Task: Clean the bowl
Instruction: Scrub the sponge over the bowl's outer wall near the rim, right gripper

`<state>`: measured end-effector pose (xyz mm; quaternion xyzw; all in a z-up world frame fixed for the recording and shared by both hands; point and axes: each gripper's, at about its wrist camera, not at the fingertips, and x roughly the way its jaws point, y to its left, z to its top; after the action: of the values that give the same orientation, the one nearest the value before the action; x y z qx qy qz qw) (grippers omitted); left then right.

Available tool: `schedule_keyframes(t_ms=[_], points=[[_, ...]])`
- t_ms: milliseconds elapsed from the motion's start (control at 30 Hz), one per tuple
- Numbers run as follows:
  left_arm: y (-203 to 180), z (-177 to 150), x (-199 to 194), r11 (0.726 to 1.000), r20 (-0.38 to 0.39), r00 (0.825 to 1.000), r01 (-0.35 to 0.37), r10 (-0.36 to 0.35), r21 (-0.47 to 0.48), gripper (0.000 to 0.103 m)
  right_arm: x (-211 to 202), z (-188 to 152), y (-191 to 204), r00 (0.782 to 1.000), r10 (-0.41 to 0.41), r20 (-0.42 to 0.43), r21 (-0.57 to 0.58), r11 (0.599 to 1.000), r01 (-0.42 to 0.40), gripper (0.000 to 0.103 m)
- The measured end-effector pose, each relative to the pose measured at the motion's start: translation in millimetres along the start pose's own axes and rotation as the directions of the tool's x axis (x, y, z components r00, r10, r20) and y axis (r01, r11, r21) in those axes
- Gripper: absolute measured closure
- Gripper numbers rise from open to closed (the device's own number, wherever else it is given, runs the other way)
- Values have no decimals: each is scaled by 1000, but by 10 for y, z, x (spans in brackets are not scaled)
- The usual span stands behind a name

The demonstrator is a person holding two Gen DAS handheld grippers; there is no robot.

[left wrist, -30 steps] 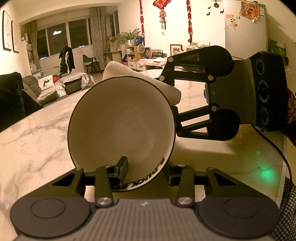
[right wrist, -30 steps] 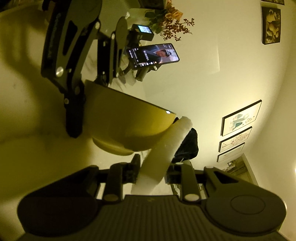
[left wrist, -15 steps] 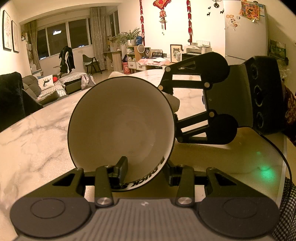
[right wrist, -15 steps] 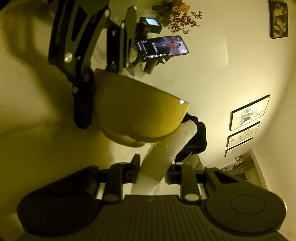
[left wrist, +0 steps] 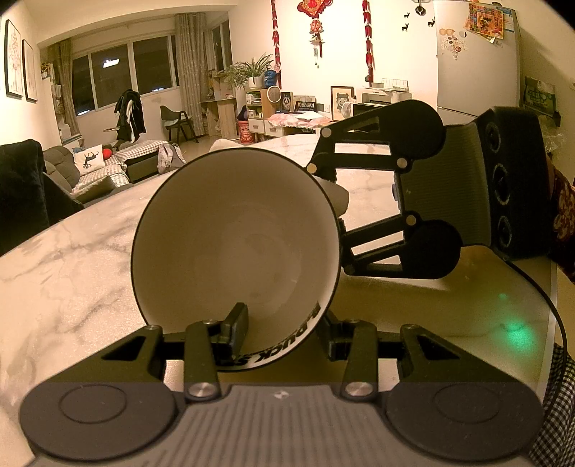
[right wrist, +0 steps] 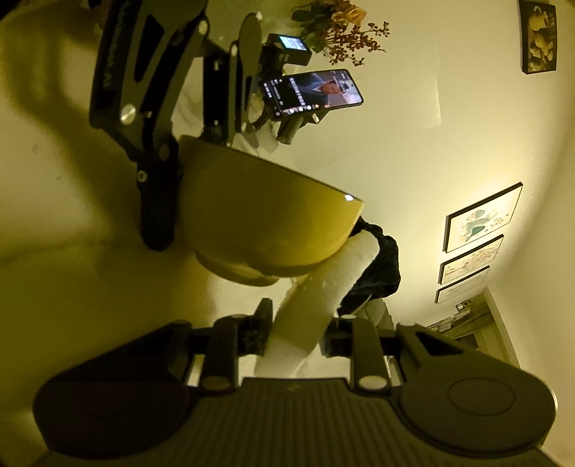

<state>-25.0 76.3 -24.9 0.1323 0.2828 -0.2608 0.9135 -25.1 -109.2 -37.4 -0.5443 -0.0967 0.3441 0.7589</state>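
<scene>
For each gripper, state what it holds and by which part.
Left gripper clamps the bowl by its rim wall. Right gripper grips the white cloth by its near end.

A marble-veined table (left wrist: 64,273) is stretching away toward the far room, and a green glow (left wrist: 515,332) is shining on its right edge. Beyond its far left edge a grey sofa (left wrist: 63,172) is sitting with a white cushion (left wrist: 88,160) on it. A dark jacket (left wrist: 128,115) is hanging by the windows (left wrist: 118,79), with a chair (left wrist: 178,122) just beside it. Red ornaments (left wrist: 315,21) are dangling on the far wall, and a white fridge (left wrist: 474,72) is standing at right. In the right wrist view, a lit phone (right wrist: 312,91) is sitting on a stand, dried flowers (right wrist: 345,32) behind it, and framed pictures (right wrist: 481,215) are hanging on the wall.
</scene>
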Motion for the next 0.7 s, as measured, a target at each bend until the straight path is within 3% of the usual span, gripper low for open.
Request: schedule_keyframes(t_ms=[433,700], points=[[9,16,-17,1000,0,1000,1,-1,-2,61,-89,0,-42,999,-40,35,7,999,40,76],[5,16,-9,1000,0,1000,1,-1,-2,61,-22,16,-20,1000,2,0,-5,1000,-2,76]])
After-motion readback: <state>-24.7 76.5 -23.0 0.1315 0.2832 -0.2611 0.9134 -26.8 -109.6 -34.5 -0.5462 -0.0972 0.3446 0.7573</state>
